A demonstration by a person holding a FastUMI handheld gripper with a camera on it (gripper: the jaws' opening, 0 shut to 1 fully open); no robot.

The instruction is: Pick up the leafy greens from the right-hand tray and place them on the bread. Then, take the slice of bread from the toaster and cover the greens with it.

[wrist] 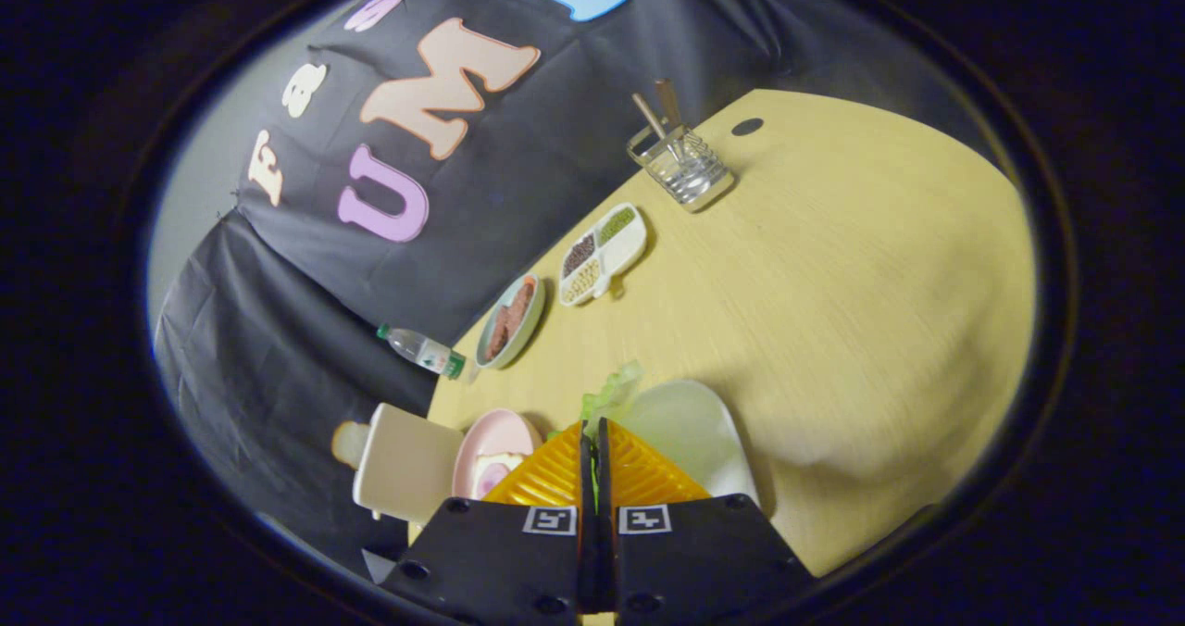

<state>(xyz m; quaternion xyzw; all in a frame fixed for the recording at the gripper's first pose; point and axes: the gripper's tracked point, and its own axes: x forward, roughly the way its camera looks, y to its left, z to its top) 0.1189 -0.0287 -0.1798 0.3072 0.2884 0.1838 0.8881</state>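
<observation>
Gripper (593,441) clenched on greens (611,393), lifted above the tray (690,431); leaf looks light, floppy, best pinched at its edge.

The tool (592,441) has its fingers pressed together on the leafy greens (611,390), which stick out just past the tips. Beside the greens lies a white tray (694,431) on the desk (833,311). On the other side of the fingers sits a pink plate (495,445) with bread (495,467), and past it the toaster (403,464).
</observation>
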